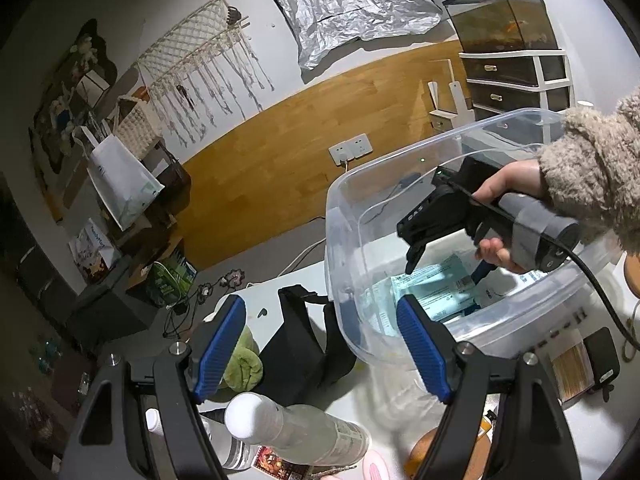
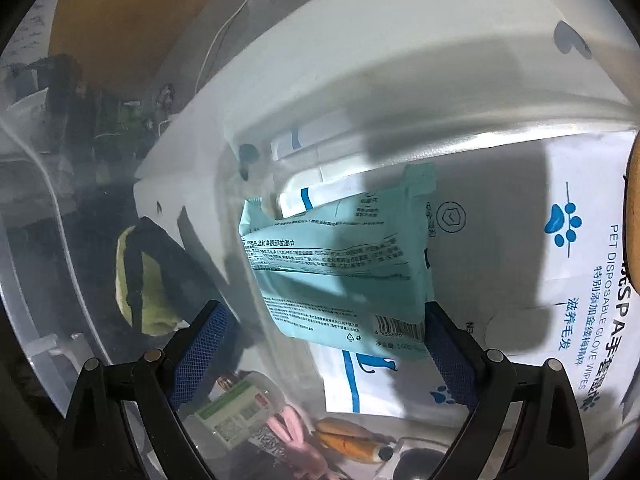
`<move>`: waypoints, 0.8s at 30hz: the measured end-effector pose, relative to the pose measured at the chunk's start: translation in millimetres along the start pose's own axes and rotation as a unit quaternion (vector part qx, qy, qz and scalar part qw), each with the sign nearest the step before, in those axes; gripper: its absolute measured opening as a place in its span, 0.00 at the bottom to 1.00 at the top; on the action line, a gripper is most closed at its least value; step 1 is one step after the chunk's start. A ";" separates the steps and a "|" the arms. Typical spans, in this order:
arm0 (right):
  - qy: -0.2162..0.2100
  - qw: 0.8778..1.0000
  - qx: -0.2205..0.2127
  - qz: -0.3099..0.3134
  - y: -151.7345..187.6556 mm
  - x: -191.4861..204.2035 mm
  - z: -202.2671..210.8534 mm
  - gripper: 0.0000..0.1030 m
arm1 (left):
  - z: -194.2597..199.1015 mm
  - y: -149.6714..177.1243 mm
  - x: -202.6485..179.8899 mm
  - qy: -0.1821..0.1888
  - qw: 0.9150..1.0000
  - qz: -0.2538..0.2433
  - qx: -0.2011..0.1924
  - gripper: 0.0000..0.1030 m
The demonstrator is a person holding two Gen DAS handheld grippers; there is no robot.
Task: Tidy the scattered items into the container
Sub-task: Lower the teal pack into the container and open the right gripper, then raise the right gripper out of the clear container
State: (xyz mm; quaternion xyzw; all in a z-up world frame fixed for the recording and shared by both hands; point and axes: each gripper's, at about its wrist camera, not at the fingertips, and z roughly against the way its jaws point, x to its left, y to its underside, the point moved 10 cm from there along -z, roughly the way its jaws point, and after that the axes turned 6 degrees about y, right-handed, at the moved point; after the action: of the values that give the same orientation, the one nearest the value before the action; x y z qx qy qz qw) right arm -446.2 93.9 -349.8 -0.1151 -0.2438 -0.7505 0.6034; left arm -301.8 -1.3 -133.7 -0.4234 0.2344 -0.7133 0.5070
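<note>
Teal wipes pack (image 2: pixel 340 272) inside clear container (image 1: pixel 360 216).
I see my right gripper (image 2: pixel 324 344) spread wide, empty, above the pack; left gripper (image 1: pixel 320 344) wide outside the rim.

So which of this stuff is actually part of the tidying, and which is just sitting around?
Part of the job:
clear plastic bin
teal wipes pack, in the bin
white pet wipes pack, in the bin
white-capped bottle, outside the bin
green cloth

Just lying about:
fish tank
drawer unit
white paper bag

Black tongs (image 1: pixel 320 348) with ribbed blue pads (image 1: pixel 218 348), silver screws, a grey-taped handle, beige fleecy sleeve (image 1: pixel 592 160).
</note>
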 end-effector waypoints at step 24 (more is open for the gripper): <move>0.173 0.951 0.088 0.241 31.9 -6.9 -32.0 0.25 | 3.9 -5.3 -2.3 0.007 1.000 0.003 -0.009 0.77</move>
State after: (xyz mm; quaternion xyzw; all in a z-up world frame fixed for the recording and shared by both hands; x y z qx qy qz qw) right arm -410.0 78.7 -373.1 0.0149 -0.1655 -0.5670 0.8067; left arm -301.0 3.2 -128.5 -0.4224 0.2459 -0.7127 0.5031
